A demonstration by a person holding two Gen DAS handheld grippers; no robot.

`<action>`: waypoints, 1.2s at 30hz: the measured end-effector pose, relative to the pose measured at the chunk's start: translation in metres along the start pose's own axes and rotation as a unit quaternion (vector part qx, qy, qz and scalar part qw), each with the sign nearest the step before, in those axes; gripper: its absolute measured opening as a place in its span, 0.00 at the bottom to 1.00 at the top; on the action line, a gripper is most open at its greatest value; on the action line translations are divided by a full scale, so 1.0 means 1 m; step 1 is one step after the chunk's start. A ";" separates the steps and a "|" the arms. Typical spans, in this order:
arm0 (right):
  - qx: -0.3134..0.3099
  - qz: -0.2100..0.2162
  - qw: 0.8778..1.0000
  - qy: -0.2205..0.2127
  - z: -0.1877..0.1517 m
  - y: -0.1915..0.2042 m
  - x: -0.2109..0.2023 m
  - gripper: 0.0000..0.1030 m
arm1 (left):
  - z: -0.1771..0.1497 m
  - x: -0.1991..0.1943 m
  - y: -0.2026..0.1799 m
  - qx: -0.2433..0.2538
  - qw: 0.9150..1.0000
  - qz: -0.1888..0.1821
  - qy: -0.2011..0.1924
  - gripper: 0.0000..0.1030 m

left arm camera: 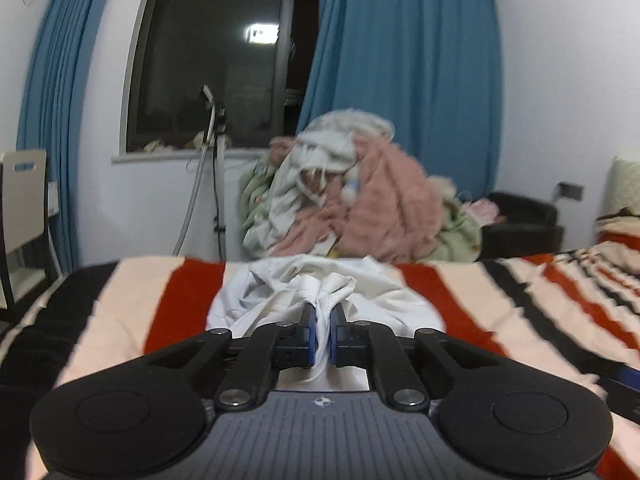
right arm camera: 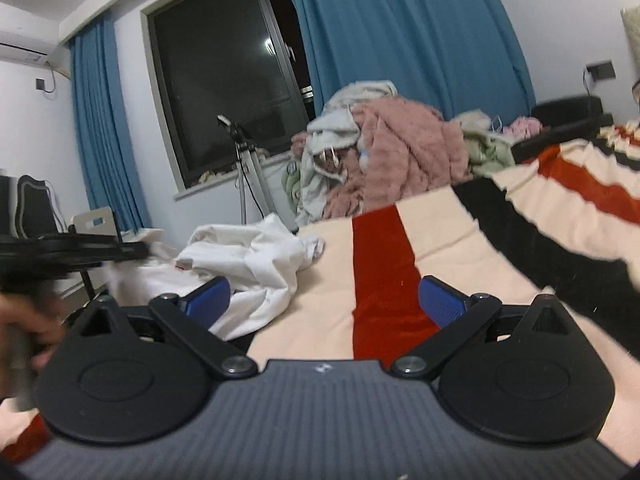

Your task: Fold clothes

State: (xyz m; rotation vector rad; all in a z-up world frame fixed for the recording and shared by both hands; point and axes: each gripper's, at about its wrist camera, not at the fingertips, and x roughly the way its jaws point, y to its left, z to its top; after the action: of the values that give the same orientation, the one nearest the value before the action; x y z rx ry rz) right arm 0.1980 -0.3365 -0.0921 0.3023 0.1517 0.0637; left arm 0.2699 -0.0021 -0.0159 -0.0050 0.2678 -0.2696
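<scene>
A crumpled white garment (left arm camera: 320,292) lies on the striped bedspread (left arm camera: 500,304). My left gripper (left arm camera: 323,312) is shut on a bunched fold of it, the white cloth pinched between the blue pads (left arm camera: 308,320). In the right wrist view the same white garment (right arm camera: 248,264) lies at the left of the bed. My right gripper (right arm camera: 322,292) stands open just above the bedspread (right arm camera: 400,240), its blue pads (right arm camera: 442,300) wide apart with only the red stripe between them. The left gripper's black body (right arm camera: 72,252) and a hand (right arm camera: 36,324) show blurred at the left edge.
A tall heap of pink, white and green clothes (left arm camera: 352,196) is piled beyond the bed's far edge, under the blue curtains (left arm camera: 400,60) and the dark window (left arm camera: 216,52). A white chair (left arm camera: 24,216) stands at the left, a dark armchair (left arm camera: 524,220) at the right.
</scene>
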 end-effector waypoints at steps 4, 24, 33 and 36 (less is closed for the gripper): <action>-0.050 0.004 0.998 -0.025 0.006 0.018 -0.022 0.99 | -0.005 -0.086 -0.001 -0.011 0.999 -0.032 -0.023 0.06; -0.006 0.091 0.994 0.054 0.074 0.134 -0.118 0.70 | -0.031 -0.225 0.040 -0.226 0.971 -0.075 0.011 0.52; -0.083 0.162 0.966 0.183 -0.005 0.139 -0.099 0.48 | -0.032 -0.186 0.077 -0.217 0.975 -0.013 0.044 0.55; -0.084 0.183 0.952 0.229 -0.024 0.134 -0.101 0.49 | -0.041 -0.158 0.069 -0.201 0.976 -0.021 0.080 0.55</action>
State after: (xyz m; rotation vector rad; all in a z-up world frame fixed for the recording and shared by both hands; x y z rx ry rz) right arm 0.0892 -0.2103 -0.0606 0.1366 0.5469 0.5146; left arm 0.1310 0.1075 -0.0174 -0.3916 0.4792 -0.2545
